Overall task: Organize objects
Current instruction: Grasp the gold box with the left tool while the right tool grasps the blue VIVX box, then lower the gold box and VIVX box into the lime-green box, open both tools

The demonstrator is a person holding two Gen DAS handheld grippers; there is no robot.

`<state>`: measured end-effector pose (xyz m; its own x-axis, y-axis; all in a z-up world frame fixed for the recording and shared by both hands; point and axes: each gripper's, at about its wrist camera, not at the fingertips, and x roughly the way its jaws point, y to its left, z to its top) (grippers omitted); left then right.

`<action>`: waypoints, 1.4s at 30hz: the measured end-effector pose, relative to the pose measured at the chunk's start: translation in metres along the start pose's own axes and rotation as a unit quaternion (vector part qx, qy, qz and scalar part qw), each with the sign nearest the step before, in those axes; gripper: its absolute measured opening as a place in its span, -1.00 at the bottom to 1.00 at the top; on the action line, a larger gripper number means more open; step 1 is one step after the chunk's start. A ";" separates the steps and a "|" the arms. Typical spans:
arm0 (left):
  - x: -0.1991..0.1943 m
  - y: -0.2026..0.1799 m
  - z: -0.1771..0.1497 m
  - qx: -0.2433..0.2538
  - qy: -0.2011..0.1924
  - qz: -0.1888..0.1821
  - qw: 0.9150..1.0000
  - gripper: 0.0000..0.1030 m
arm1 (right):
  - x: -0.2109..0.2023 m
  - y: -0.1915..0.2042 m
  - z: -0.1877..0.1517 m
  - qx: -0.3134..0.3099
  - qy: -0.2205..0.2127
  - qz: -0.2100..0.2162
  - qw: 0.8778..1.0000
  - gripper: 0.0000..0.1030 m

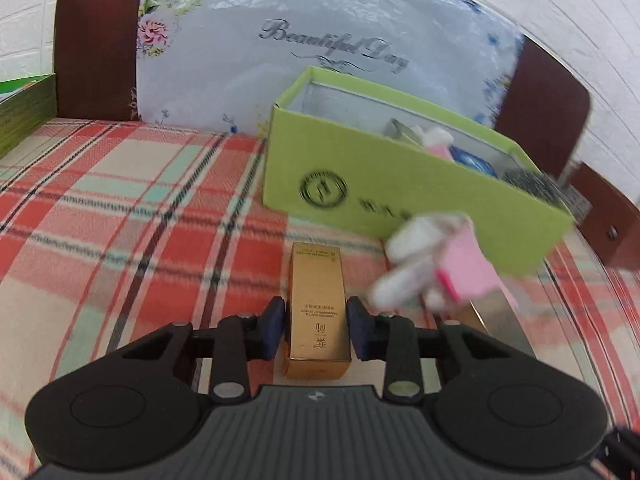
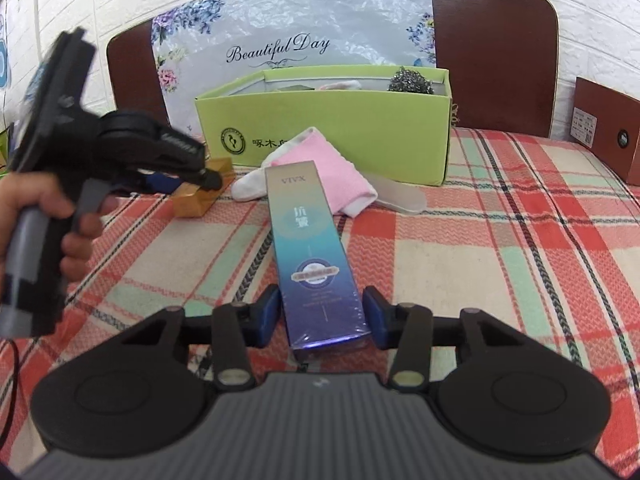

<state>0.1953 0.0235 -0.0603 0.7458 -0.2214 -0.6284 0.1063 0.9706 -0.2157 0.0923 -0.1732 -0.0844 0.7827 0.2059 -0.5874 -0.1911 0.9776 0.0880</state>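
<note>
Gold box (image 1: pixel 317 312) lies flat on the plaid cloth (image 1: pixel 120 208), just in front of the green carton (image 1: pixel 384 184), and the left gripper (image 1: pixel 316 330) has its blue pads (image 1: pixel 273 330) right up against both long sides of it: jaws drawn in narrow, clamped on the gold box. From the right wrist view you can see the same gold box (image 2: pixel 200 196) off the carton's (image 2: pixel 320 136) left front corner, with the left gripper (image 2: pixel 208 178) angled down onto it and a hand (image 2: pixel 44 220) wrapped round its grip.

Over to the blue-and-purple box (image 2: pixel 316 264), long and slim, lying on the cloth (image 2: pixel 500 248) with its far end pointing at the carton's front wall. The right gripper (image 2: pixel 322 318) straddles its near end; the left pad (image 2: pixel 270 316) looks to be touching the side, the right pad sits at the edge, so jaws narrow and closed on the blue-and-purple box.

Between that box and the carton lies a pink and white cloth (image 2: pixel 320 172), bunched against the carton's front; in the left wrist view it shows blurred (image 1: pixel 432 268), just right of the gold box. A pale flat strip (image 2: pixel 396 194) pokes out beside it, near the carton's right front corner.

Inside the carton: a silvery scouring ball (image 2: pixel 410 80) at the right end, something pink and white near the middle
</note>
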 end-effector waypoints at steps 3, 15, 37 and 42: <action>-0.029 -0.001 -0.027 0.009 0.022 -0.031 0.999 -0.31 | -0.013 0.005 -0.006 -0.001 0.012 0.011 1.000 -0.21; -0.078 -0.014 -0.060 0.051 -0.010 0.005 0.999 0.17 | -0.031 0.025 -0.014 -0.014 0.033 0.029 0.999 -0.15; -0.066 -0.011 -0.048 0.035 0.012 -0.033 0.999 -0.35 | -0.005 0.025 0.001 0.000 0.016 0.032 0.999 -0.26; -0.077 -0.020 -0.007 0.051 -0.031 -0.047 0.997 -0.35 | -0.022 0.025 0.028 -0.005 -0.023 0.059 0.998 -0.26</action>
<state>0.1312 0.0202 -0.0132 0.7686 -0.3081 -0.5606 0.2407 0.9513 -0.1928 0.0868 -0.1517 -0.0464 0.7810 0.3220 -0.5352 -0.2895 0.9459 0.1466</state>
